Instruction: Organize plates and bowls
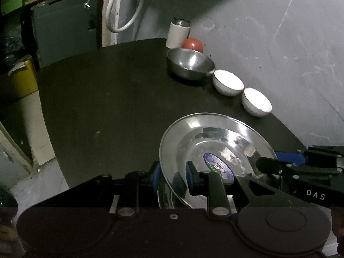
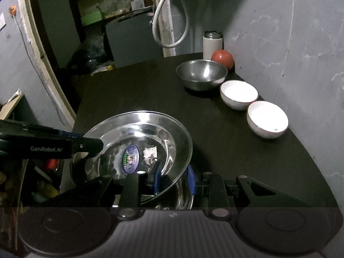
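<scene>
My left gripper (image 1: 172,177) and right gripper (image 2: 175,180) each pinch the rim of a shiny steel plate (image 1: 215,142), tilted above another plate (image 2: 182,197). At two o'clock sit two empty white bowls (image 2: 238,94) and an empty steel bowl (image 2: 202,75).

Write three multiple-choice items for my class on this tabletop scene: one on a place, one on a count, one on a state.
1. Where is the red ball?
A. inside a white bowl
B. behind the steel bowl, beside the white flask
C. on the steel plate

2. How many white bowls stand by the wall?
A. one
B. two
C. four

3. How is the steel plate held?
A. lying flat, untouched
B. tilted, gripped at opposite rims by the left gripper and right gripper
C. upside down

Answers: 1 B, the ball shows past the bowl's far rim; 2 B, two are visible; 3 B, both grippers' fingers straddle its rim.
</scene>
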Motion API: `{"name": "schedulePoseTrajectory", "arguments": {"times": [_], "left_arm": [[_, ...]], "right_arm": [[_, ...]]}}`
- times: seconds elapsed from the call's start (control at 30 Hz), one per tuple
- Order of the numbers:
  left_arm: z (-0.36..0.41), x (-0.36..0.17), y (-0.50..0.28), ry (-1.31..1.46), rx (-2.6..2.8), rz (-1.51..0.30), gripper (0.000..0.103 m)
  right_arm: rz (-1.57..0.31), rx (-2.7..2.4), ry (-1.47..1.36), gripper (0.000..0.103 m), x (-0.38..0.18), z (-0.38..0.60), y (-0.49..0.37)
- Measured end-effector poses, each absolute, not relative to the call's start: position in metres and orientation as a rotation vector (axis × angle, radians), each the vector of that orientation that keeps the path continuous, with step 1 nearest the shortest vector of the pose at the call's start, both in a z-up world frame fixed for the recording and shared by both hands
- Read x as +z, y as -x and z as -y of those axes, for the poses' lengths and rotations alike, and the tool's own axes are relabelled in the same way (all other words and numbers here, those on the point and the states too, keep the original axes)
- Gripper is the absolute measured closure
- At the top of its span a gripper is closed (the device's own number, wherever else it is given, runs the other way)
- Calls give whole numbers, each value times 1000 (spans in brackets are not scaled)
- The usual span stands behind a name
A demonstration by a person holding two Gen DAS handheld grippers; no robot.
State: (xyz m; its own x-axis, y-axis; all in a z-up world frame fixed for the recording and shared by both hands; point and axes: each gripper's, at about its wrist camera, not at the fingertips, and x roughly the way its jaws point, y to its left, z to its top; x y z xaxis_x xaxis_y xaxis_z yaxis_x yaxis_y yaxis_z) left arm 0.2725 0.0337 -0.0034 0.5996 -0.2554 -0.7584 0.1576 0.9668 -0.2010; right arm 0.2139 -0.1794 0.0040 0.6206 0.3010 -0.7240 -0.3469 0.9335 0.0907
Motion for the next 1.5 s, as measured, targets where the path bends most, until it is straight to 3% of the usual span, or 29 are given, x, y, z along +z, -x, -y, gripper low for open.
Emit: {"name": "schedulePoseTrajectory", "arguments": {"times": [1.5], "left_arm": [[-9, -22, -260, -65, -255, -998, 67]], "right_arm": [[-939, 424, 135, 73, -14, 174, -195]]}}
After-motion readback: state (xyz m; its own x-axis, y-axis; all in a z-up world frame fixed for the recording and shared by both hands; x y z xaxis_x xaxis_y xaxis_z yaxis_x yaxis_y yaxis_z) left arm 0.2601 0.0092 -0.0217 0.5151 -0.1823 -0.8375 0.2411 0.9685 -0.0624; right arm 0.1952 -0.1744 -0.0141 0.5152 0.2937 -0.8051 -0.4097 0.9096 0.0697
